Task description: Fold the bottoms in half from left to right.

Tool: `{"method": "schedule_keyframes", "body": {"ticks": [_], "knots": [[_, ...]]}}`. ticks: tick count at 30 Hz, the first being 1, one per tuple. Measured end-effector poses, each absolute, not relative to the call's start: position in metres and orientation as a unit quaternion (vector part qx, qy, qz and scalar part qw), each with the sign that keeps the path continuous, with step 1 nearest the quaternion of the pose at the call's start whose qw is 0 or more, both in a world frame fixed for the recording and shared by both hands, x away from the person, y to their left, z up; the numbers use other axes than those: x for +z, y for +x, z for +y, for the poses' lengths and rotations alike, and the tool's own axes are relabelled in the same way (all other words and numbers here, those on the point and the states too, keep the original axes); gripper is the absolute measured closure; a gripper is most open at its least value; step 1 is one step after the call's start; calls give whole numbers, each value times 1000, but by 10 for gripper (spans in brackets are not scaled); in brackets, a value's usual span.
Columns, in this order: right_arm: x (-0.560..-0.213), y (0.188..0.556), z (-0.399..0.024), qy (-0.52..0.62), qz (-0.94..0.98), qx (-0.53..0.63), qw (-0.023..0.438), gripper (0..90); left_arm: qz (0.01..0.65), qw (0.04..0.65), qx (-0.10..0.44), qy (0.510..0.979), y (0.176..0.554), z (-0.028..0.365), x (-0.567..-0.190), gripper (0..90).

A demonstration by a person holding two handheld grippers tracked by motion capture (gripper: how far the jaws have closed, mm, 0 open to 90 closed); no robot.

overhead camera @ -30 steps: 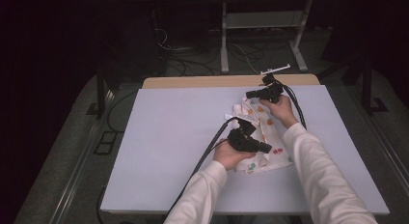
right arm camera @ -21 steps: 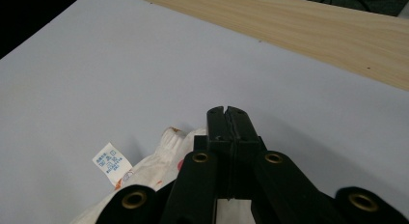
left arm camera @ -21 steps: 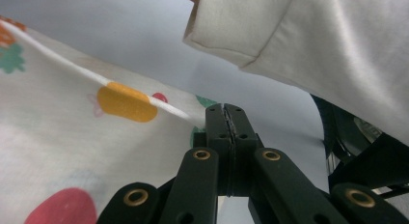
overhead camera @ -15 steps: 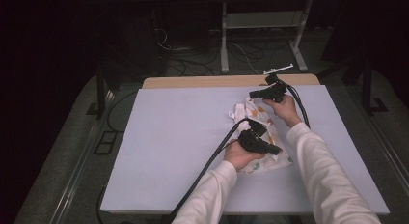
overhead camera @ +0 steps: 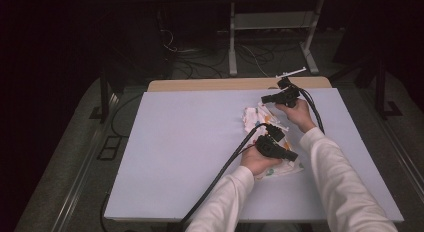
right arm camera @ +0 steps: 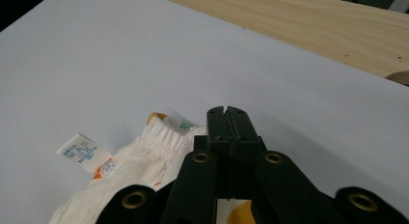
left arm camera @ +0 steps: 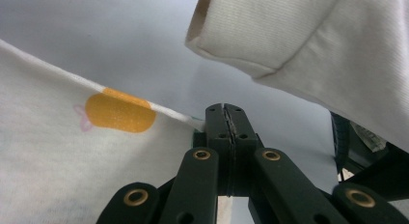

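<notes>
A small white garment (overhead camera: pixel 254 115) with orange prints lies crumpled on the pale table (overhead camera: pixel 190 142), right of centre. My right gripper (overhead camera: pixel 265 98) is at its far end, jaws shut on the elastic edge (right arm camera: pixel 161 134) of the garment (right arm camera: pixel 140 166). A care label (right arm camera: pixel 87 154) sticks out to the left there. My left gripper (overhead camera: pixel 294 156) is at the near end. Its jaws are shut on the hem of the garment (left arm camera: pixel 58 151), beside an orange print (left arm camera: pixel 120 113). The left gripper (left arm camera: pixel 225 110) and the right gripper (right arm camera: pixel 226 113) each show pads pressed together.
The right arm's white sleeve (left arm camera: pixel 299 35) hangs close above the left gripper. A wooden strip (right arm camera: pixel 313 16) borders the table's far edge. Black cables (overhead camera: pixel 225 167) trail from both grippers. Dark floor with table legs (overhead camera: pixel 232 47) lies beyond.
My left gripper has moved right and toward the near edge, drawing the garment's near end with it. The right gripper has stayed in place.
</notes>
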State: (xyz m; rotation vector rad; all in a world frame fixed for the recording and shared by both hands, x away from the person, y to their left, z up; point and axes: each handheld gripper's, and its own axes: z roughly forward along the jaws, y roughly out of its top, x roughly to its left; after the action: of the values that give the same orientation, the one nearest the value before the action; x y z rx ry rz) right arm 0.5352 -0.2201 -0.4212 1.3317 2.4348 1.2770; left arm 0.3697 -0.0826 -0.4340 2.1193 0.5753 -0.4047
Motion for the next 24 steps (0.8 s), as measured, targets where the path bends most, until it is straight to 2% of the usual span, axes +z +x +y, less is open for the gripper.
{"method": "schedule_keyframes", "body": {"ticks": [21,24], "knots": [[-427,536,-228,442,793,417,47,887,241,429,-172,853,374,-102,-447,894],[-427,536,-232,451,787,419,36,865,240,431,-180,851,374,-102,-449,892]]}}
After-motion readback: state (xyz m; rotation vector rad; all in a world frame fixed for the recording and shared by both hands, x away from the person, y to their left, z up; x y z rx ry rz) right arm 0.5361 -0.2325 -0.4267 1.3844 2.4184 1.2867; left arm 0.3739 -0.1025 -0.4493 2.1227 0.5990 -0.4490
